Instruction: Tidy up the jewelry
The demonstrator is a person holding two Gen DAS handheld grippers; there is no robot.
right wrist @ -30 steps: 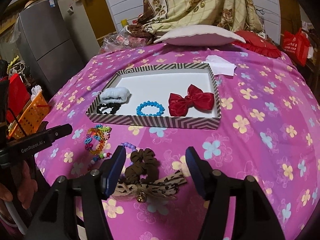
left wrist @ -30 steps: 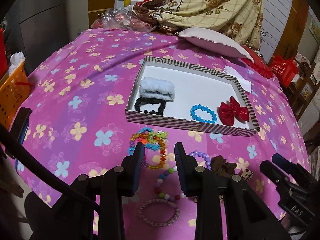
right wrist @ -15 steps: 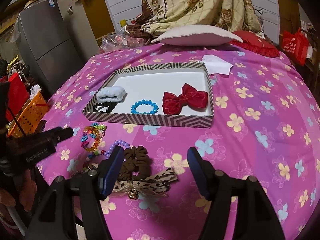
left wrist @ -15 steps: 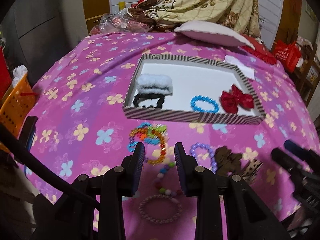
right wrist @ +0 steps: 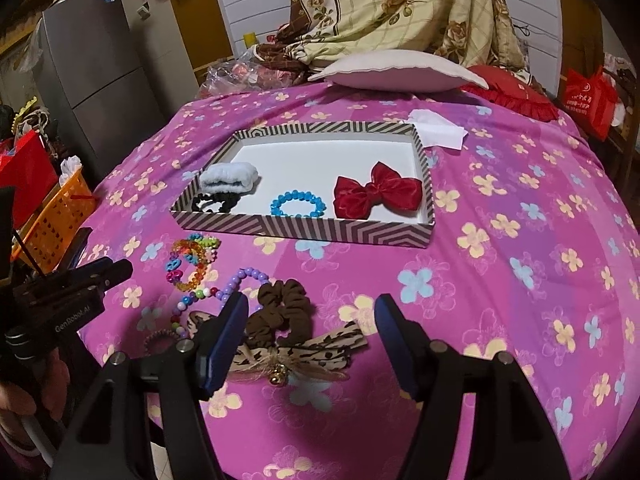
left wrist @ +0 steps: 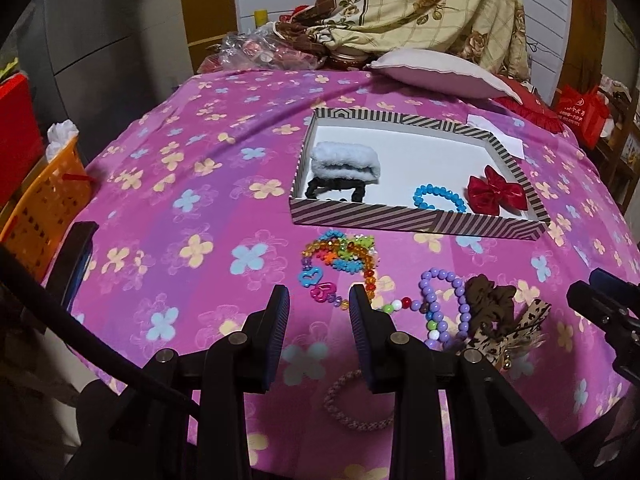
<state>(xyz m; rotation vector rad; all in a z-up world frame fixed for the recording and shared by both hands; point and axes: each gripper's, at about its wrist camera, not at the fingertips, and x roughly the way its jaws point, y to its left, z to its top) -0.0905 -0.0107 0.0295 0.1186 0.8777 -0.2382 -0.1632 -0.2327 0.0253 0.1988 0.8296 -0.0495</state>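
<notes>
A striped tray (left wrist: 412, 222) (right wrist: 304, 232) on the pink flowered cloth holds a white scrunchie (left wrist: 346, 162), a black scrunchie (left wrist: 334, 192), a blue bead bracelet (left wrist: 440, 198) (right wrist: 298, 204) and a red bow (left wrist: 496, 196) (right wrist: 378, 192). In front of it lie colourful bead bracelets (left wrist: 340, 256) (right wrist: 194, 260), a purple bead bracelet (left wrist: 444, 304), a brown scrunchie (right wrist: 284, 308), a leopard bow with a bell (right wrist: 296, 354) and a pink woven bracelet (left wrist: 352, 404). My left gripper (left wrist: 318, 312) is open and empty above the bead strand. My right gripper (right wrist: 310, 320) is open around the brown scrunchie and leopard bow.
A pale pillow (right wrist: 396, 72) and a red cushion (right wrist: 508, 94) lie at the back. A white tissue (right wrist: 438, 132) sits behind the tray. An orange basket (left wrist: 44, 200) stands off the left edge. A grey fridge (right wrist: 96, 76) is at far left.
My left gripper has pulled back and shifted left, so the loose bracelets sit more to its right. My right gripper has moved forward and lower over the brown scrunchie and leopard bow.
</notes>
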